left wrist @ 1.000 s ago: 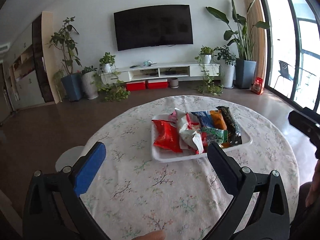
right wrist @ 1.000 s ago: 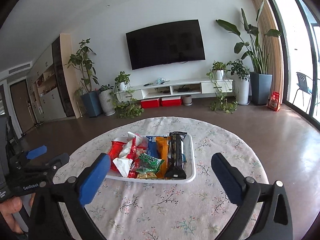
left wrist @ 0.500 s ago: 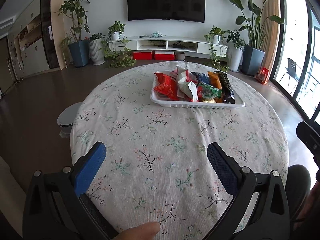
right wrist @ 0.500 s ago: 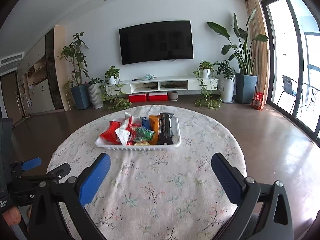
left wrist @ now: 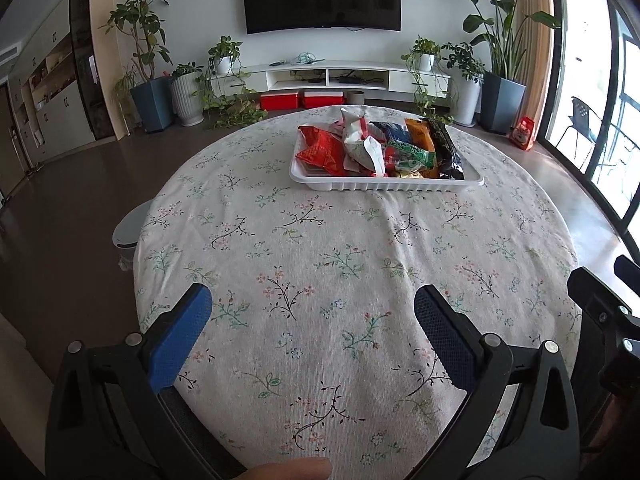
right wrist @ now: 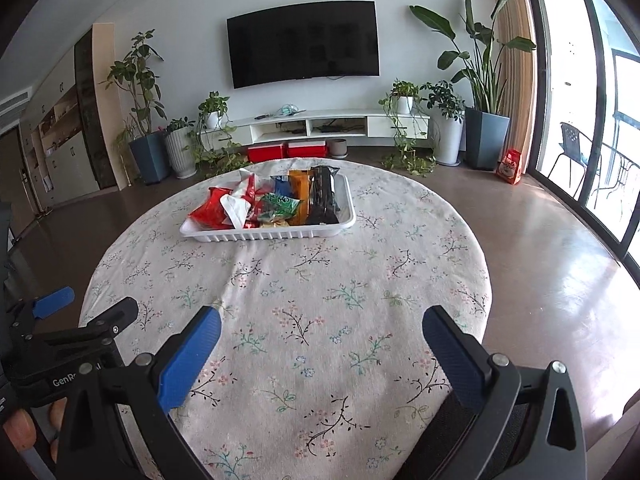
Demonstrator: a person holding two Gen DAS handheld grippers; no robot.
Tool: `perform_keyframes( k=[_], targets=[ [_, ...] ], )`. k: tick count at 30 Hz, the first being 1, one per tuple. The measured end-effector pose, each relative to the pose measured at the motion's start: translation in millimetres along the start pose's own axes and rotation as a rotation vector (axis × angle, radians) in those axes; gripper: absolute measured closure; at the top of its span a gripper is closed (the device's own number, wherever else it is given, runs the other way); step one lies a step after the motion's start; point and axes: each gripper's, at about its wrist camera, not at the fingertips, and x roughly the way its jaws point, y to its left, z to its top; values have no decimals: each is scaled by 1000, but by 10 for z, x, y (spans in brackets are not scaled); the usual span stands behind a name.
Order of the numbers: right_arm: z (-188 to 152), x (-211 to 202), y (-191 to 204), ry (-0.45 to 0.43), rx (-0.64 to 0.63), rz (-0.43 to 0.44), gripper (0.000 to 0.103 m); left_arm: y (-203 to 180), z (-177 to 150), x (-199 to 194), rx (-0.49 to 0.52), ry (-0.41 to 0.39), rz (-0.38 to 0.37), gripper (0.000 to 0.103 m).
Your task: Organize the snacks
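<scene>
Your round table [left wrist: 320, 264] in its flowered cloth fills both views, and the only thing on it is the white ribbed tray [left wrist: 384, 186] on the far half, well away from both tools. All the snacks you can see are already inside the tray. That fits either a finished tidy-up with the tools drawn back, or a heap waiting to be sorted, so judge the tray before you reach.

If you do go in, bring one tool at a time over the near rim from above. The tray looks light and would likely slide on the cloth if you push its wall. Pinch each packet by a sealed edge, not the puffed middle, since foil bags tend to slip and crush.

The left gripper [left wrist: 312, 312] hangs over the near edge of the table with its blue pads spread wide and nothing between them. The right gripper [right wrist: 320, 332] is the same: wide open, holding nothing, low over the near cloth.

In the tray, the black packet [right wrist: 324, 196] lies lengthwise along the right wall, with the orange packet [right wrist: 301, 194] straight beside it and touching. A blue packet [right wrist: 282, 187] sits behind the green packet [right wrist: 280, 203]. The left half is looser: a red bag [right wrist: 210, 212] slumps against the left end, and a crumpled white and red wrapper [right wrist: 238, 204] stands up over it. Small gold-wrapped pieces [right wrist: 274, 222] lie by the front wall, too small to tell apart.
</scene>
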Motion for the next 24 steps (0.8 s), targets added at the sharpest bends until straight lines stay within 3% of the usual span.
perform_keyframes(
  k=[24],
  targets=[
    [-82,141,29,95,1,7,0,24,-26,163,-8,32,-15,0]
  ],
)
